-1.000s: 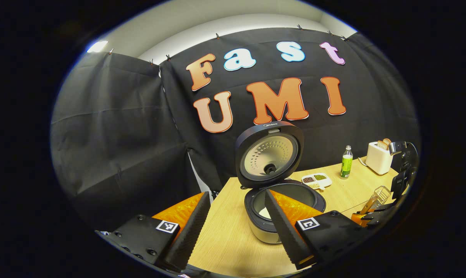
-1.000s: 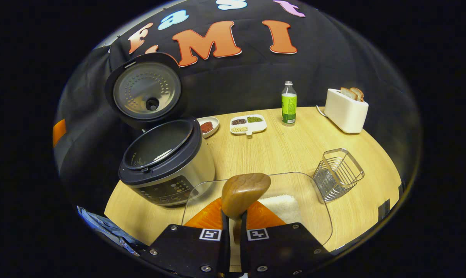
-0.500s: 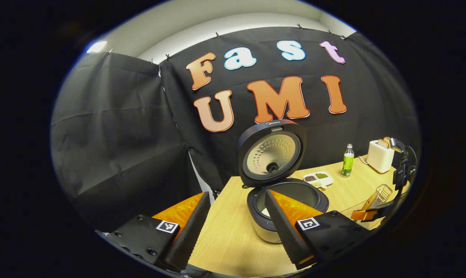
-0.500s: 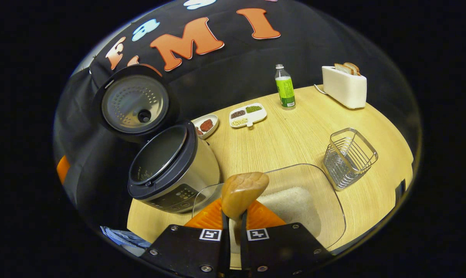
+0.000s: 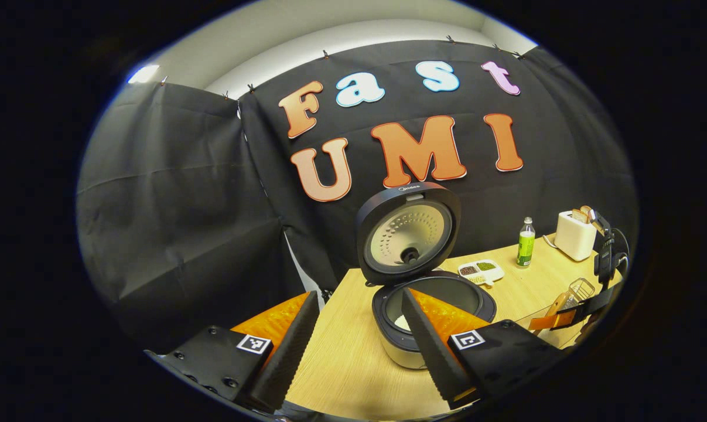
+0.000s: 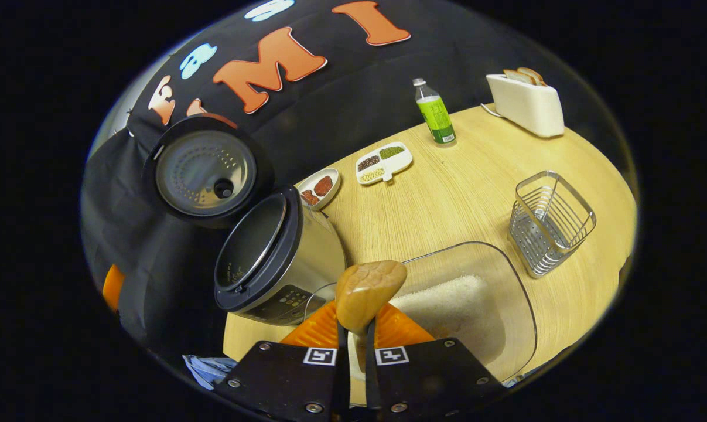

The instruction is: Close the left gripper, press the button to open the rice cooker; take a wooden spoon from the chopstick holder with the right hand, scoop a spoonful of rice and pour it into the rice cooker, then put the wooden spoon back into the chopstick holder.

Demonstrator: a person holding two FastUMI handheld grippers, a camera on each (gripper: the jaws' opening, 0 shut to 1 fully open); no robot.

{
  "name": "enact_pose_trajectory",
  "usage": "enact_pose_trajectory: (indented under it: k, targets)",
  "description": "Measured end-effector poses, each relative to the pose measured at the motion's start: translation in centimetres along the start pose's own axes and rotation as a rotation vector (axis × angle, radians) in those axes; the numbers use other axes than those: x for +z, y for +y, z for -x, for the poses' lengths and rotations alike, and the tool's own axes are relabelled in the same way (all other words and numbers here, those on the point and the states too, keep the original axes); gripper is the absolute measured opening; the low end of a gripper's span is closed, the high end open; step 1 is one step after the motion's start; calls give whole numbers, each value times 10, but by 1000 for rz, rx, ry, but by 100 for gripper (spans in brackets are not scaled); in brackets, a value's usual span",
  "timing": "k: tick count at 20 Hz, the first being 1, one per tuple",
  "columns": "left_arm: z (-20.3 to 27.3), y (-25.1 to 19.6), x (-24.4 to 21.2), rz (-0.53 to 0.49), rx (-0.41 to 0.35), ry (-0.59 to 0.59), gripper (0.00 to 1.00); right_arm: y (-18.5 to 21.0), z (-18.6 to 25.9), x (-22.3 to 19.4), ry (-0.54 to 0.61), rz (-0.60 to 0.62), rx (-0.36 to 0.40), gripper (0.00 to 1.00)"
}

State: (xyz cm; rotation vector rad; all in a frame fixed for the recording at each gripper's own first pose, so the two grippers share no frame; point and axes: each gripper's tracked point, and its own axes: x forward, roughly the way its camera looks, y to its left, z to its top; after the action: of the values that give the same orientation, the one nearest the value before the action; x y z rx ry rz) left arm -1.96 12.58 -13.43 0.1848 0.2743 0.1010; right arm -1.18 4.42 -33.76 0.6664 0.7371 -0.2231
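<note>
Wooden spoon point(image 6: 369, 288) clamped in the right gripper point(image 6: 353, 337), above the clear rice container point(image 6: 514, 305).

Right fingers clenched on the spoon's handle, bowl raised beside the heap of rice point(image 6: 453, 305). Left gripper point(image 5: 353, 346) held with fingers spread wide, grasping nothing, before the rice cooker point(image 5: 430, 319). Cooker lid point(image 6: 204, 173) standing open, a little rice inside the pot. Wire chopstick holder point(image 6: 549, 223) on the worktop point(image 6: 447, 205), to the right of the container.

Black hand-held gripper point(image 6: 353, 346) housing, silver screws, square coded tags (two)
</note>
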Motion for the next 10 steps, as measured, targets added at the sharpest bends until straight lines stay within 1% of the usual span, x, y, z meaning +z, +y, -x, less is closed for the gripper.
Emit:
enact_pose_trajectory:
  k: [2,5,8,10]
  targets:
    - [-2,-2,-1,-3,-4,2,87,-1,0,0,15,-44,29,10]
    - [-3,-5,0,-4,-7,7,87,-6,0,0,28,-77,55,10]
    - [-4,-10,3,-10,-16,3,87,-13,-1,3,30,-151,74,10]
    - [-4,-13,3,-14,-22,3,87,-14,0,6,30,-179,94,10]
